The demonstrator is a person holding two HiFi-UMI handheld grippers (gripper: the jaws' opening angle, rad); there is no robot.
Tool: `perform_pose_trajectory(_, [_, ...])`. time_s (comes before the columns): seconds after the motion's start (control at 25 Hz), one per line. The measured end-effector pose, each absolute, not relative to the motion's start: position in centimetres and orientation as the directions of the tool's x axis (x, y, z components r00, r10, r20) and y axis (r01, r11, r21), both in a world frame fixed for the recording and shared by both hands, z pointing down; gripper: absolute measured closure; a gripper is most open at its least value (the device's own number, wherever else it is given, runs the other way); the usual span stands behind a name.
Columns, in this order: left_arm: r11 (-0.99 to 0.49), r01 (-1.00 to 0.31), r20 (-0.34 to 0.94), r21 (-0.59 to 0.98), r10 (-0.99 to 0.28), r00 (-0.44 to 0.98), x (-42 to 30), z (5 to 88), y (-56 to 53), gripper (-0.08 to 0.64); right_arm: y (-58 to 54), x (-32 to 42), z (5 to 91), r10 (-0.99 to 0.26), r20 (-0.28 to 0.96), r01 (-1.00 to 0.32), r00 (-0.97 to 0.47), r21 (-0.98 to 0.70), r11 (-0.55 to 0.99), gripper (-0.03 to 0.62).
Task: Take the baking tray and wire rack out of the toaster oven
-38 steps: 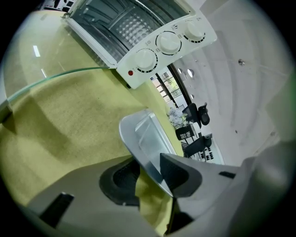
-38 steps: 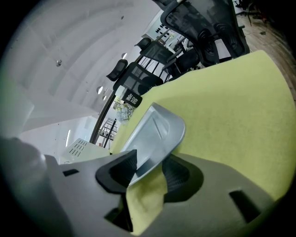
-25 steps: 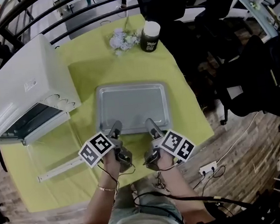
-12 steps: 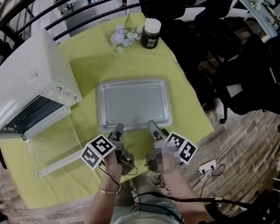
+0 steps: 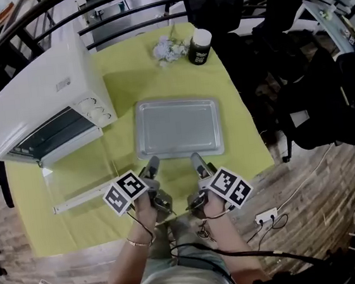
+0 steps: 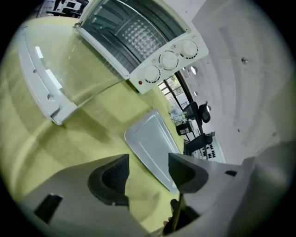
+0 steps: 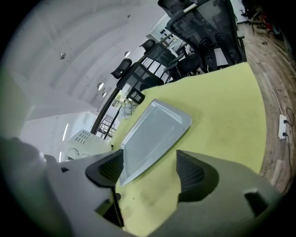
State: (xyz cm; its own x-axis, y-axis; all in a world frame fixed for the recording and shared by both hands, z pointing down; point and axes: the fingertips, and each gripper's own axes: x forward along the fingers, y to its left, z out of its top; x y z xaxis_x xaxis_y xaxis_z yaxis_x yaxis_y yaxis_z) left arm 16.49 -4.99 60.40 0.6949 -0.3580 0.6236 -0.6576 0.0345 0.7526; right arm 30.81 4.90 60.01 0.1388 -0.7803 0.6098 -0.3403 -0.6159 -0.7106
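Head view: the baking tray [image 5: 177, 127] lies flat on the green cloth [image 5: 240, 131] at centre, already out of the toaster oven [image 5: 45, 96], which stands at 10 o'clock with its glass door [image 5: 82, 198] dropped open. The left gripper [image 5: 152, 163] and right gripper [image 5: 195, 159] sit at the tray's 6 o'clock, just clear of its rim. Left gripper view: the jaws are wide, just opened, with nothing between them. A grid in the cavity at 12 o'clock is probably the wire rack [image 6: 134, 34]. Right gripper view: the jaws are wide, just opened and empty, with the tray ahead. Risk: in reaching for the rack, a gripper may strike the projecting door, or the rack may scrape the nearby tray.
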Motion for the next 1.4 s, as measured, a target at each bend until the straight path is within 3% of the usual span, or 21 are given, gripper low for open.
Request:
perform_pose_trajectory(0.44, [0.032,-0.608,0.536,0.794,-0.508,0.674,8.8,54.9,-8.2,0.313,-0.4,23.5,55.8,-0.836,0.548,-0.448,0.018,-0.743,-0.497,0.25])
perform_pose_trajectory(0.96, [0.125,-0.565,0.481,0.816,-0.689,0.542,-4.9,51.3,-11.8,0.313,-8.1,11.1,51.1,-0.857,0.484,-0.576,-0.177,-0.757,-0.309,0.273])
perform_pose_trajectory(1.4, [0.187,-0.546,0.468,0.817,-0.768,0.438,-14.9,51.0,-13.6,0.313,-12.0,3.3,50.6,-0.837,0.481,-0.631,-0.262,-0.742,-0.229,0.276])
